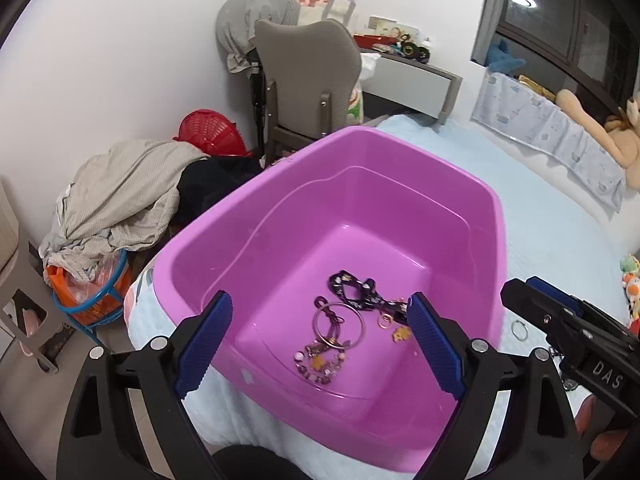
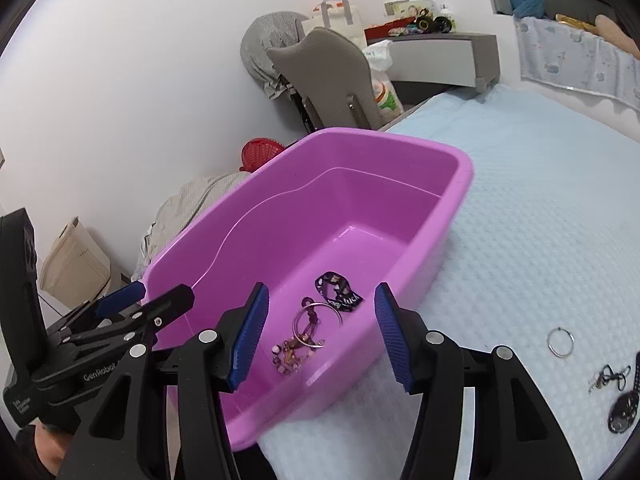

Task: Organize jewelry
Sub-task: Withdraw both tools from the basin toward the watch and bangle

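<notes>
A pink plastic tub (image 1: 400, 168) (image 2: 464, 168) sits on the pale blue bed. Inside lie a beaded bracelet with a metal ring (image 1: 336, 328) (image 2: 308, 332), a black patterned band (image 1: 356, 286) (image 2: 338, 286) and small gold pieces (image 1: 394, 326). My left gripper (image 1: 320, 336) is open and empty over the tub's near edge. My right gripper (image 2: 320, 336) is open and empty above the tub's near right rim. On the bed right of the tub lie a silver ring (image 1: 519, 329) (image 2: 560, 342), a small dark chain piece (image 2: 608, 376) and a dark watch (image 2: 624, 412).
The bed cover (image 2: 540, 220) stretches to the right and far side. A grey chair (image 1: 308, 76), a red basket (image 1: 212, 132) and a clothes pile (image 1: 120, 196) stand on the floor left of the bed. Plush toys (image 1: 612, 140) lie at the far right.
</notes>
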{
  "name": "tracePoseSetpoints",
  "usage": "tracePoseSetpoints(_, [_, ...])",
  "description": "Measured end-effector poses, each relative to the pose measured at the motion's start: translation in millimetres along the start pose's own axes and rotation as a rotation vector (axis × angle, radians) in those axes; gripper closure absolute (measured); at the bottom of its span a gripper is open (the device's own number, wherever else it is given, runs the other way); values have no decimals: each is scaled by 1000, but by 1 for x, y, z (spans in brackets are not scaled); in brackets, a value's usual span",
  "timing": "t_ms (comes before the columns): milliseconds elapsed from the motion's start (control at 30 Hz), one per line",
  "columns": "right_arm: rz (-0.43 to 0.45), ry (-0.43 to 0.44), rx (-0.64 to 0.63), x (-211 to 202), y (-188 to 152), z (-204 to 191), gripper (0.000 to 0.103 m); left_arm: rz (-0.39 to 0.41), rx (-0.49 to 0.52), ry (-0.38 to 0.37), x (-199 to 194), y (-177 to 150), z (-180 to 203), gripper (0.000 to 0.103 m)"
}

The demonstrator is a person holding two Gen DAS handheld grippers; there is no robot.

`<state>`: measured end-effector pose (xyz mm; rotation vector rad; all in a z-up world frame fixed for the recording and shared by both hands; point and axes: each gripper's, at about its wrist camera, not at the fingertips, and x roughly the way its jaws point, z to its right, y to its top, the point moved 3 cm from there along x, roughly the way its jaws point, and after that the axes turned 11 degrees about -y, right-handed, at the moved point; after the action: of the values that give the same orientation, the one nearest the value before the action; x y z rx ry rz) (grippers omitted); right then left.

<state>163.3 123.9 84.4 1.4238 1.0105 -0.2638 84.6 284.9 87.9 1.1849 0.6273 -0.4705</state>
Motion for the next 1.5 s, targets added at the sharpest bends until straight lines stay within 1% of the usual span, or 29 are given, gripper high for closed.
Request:
tracePoseSetpoints(167, [32,-23,-14,-29,-23,10,50,10,24,-12,-12,-7,17,15])
tracePoseSetpoints(300, [42,-34,9,-50,-45,24,50,15,46,-46,-24,-18,34,15])
tracePoseSetpoints(467, [31,-65,39,-75,-88,47,50,7,87,-106,-32,-34,64,15])
tracePoseSetpoints(633, [-10,-118,102,-93,-136,82,50,2,140,-159,-33,-54,97,13])
tracePoseSetpoints(667, [-13,-129,111,-96,-143,88,50,-4,153,-178,-32,-61,106,13])
tracePoseSetpoints(800, [-15,-196,167,-113,-173,122,50,-30,192,-212,-21,-81,131,12])
tracePoseSetpoints(867, [-13,-226,207,-123,-187,139,45,-54,206,-225,-14,-89,143,11])
tracePoseSetpoints(933, [-1,-265,251,-133,-200,157,45,-78,220,-242,-6,-99,156,11])
tracePoseSetpoints(1067, [1,-333,302,-148,-219,187,45,-95,248,-264,2,-108,179,10])
tracePoseSetpoints(1167, [12,-380,338,-159,-230,206,40,-98,267,-286,7,-115,194,8])
tracePoseSetpoints(1333, [23,-443,389,-171,-245,233,37,-113,302,-308,16,-125,212,8])
tracePoseSetpoints(1367, [24,-451,395,-171,-244,235,35,-119,307,-311,19,-126,215,8])
tracePoseSetpoints(1500, [27,-469,422,-168,-247,255,35,-123,321,-320,28,-126,222,8])
